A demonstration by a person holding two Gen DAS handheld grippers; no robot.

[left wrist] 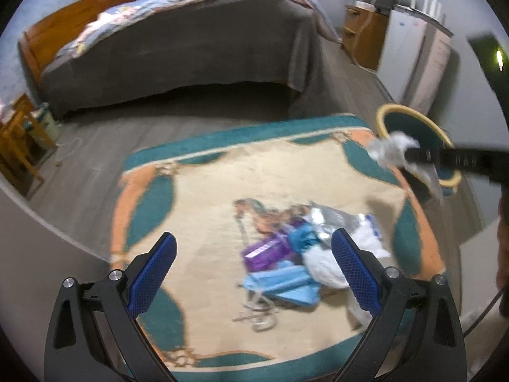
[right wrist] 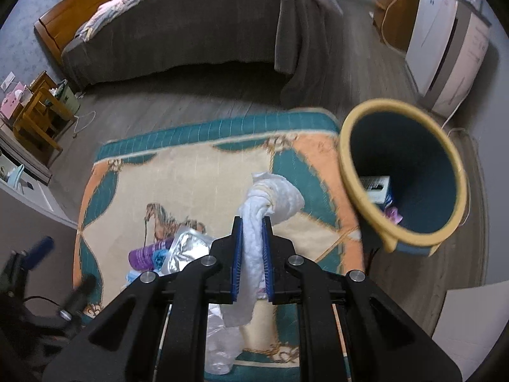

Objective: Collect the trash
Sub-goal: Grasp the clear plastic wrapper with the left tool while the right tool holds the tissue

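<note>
My right gripper (right wrist: 253, 219) is shut on a crumpled white tissue (right wrist: 280, 194), held in the air above the rug. To its right a teal bin with a yellow rim (right wrist: 346, 159) shows a small box (right wrist: 377, 187) inside. In the left wrist view the right gripper (left wrist: 410, 156) holds the tissue (left wrist: 391, 149) in front of the bin (left wrist: 413, 121). My left gripper (left wrist: 254, 236) is open above a trash pile: a purple packet (left wrist: 267, 253), blue masks (left wrist: 280, 283), a silver foil pouch (left wrist: 331, 219) and white paper (left wrist: 321, 264). The pads touch nothing.
The pile lies on a patterned teal, orange and cream rug (left wrist: 222, 175). A bed with a grey cover (left wrist: 178, 47) stands behind it, a white cabinet (left wrist: 410, 57) at the right wall and a wooden stool (left wrist: 19, 140) at the left. Clear plastic (right wrist: 222, 343) lies below the right gripper.
</note>
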